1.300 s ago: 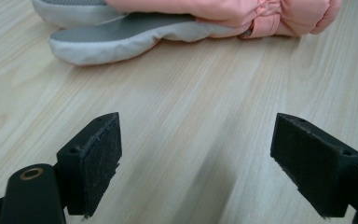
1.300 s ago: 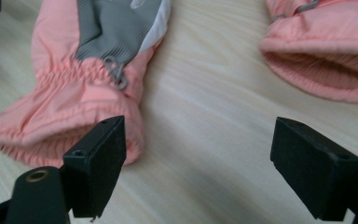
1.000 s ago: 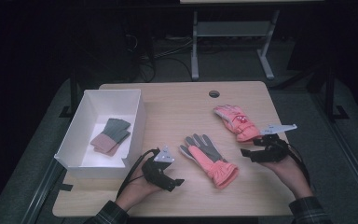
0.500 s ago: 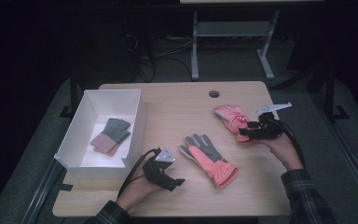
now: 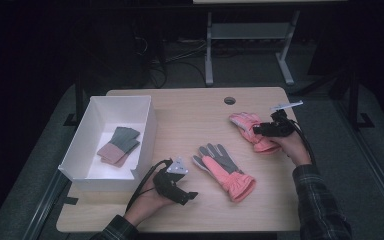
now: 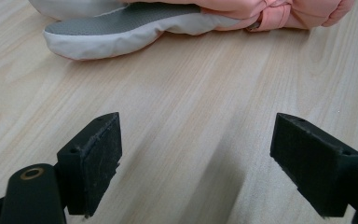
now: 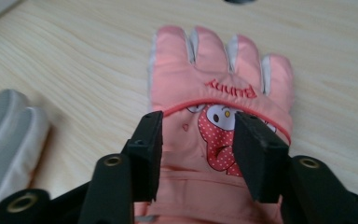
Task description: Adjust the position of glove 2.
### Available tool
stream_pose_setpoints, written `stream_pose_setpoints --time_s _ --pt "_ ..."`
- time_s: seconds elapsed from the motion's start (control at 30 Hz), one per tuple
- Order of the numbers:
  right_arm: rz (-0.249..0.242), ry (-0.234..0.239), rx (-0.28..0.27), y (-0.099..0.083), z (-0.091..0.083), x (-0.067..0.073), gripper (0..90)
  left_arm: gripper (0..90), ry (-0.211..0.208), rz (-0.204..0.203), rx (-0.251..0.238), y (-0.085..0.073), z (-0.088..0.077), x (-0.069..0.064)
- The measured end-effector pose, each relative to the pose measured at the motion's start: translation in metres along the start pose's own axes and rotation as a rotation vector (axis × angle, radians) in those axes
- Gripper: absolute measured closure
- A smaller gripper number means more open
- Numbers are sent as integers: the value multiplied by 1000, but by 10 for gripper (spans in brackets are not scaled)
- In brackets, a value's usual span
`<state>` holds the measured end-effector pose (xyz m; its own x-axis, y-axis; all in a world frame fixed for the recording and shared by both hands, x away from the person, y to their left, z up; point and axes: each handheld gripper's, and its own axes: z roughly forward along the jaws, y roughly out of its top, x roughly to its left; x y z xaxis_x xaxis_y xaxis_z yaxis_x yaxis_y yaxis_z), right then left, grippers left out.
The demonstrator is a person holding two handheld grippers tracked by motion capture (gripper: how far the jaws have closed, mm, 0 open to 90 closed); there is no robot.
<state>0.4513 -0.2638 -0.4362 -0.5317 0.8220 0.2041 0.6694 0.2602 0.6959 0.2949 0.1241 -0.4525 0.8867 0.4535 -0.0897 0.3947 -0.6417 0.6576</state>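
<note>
**A:** Right gripper (image 5: 269, 129) is over the far glove (image 5: 247, 126), the pink one lying back-up near the table's (image 5: 190, 107) right edge, fingers pointing toward the far side.

**B:** The right gripper view has it: the glove (image 7: 214, 93) runs under the two black jaws, and they straddle its back where the cartoon patch (image 7: 216, 135) sits. Jaws have just been closing, glove between them.

**A:** Gripping yet?

**B:** Can't say the pads press on it. They sit partly apart, with pink fabric showing in the gap. I'd call that not clamped.

**A:** And the left?

**B:** Left gripper (image 5: 182, 192) rests low at the near edge, in the person's hand. Jaws wide apart in its own view, bare wood between them, nothing held.

**A:** What's ahead of it?

**B:** The near glove (image 5: 225, 170), palm-up, grey palm, pink cuff, lying slantwise mid-table. In the left gripper view it lies (image 6: 135, 23) across the top, apart from the jaws.

**A:** The two gloves?

**B:** Near each other, not touching, from above.

**A:** And on the left?

**B:** A white box (image 5: 82, 150) at the table's left, with a folded grey-and-pink pair (image 5: 119, 145) lying flat on its floor.
</note>
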Motion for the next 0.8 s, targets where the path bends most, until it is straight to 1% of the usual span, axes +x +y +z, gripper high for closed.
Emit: stream_pose_setpoints --time_s 0.03,0.07,0.1,0.17,0.2,0.27,0.3,0.33,0.37,0.4,0.53,0.57,0.6,0.63,0.73,0.77,0.8 --pt "-2 -2 12 -1 3 -1 501 162 0 0 0 0 0 0" --pt "-2 -2 12 -1 3 -1 501 162 -1 2 0 0 0 0" --pt "3 1 18 -2 8 -2 492 162 -4 -4 -1 0 1 -1" --pt "-3 -5 26 -2 10 -2 494 162 -5 1 6 -1 1 -1" --pt "-9 -13 40 -3 13 -1 494 162 -2 12 17 -1 1 -1" --pt "-28 -30 71 -5 19 2 506 162 -6 5 18 -1 2 -1" --pt "-40 -36 76 -5 21 3 517 162 -6 3 19 -2 2 -1" --pt "-40 -36 76 -5 21 3 517 162 -7 2 22 -1 2 -1" --pt "-63 -50 90 -4 22 5 560 162 -8 4 25 -1 3 -1" --pt "-70 -50 90 -4 23 5 581 162 -10 6 29 -1 3 -1" --pt "-74 -44 90 -5 22 4 750 164 -11 6 33 -1 4 -2" --pt "-74 -44 90 -5 22 4 750 164 -12 7 35 -1 4 -2" --pt "-73 -38 87 -5 21 2 814 164 -11 7 38 -2 4 -2" --pt "-74 -37 83 -5 21 2 839 164 -11 7 38 -2 4 -2" --pt "-71 -36 77 -5 19 3 865 164 -9 17 48 -2 3 0" --pt "-70 -34 67 -5 17 3 874 164 -9 -4 34 -3 3 -1" --pt "-70 -34 67 -5 17 3 874 164 -9 -4 34 -3 3 -1"
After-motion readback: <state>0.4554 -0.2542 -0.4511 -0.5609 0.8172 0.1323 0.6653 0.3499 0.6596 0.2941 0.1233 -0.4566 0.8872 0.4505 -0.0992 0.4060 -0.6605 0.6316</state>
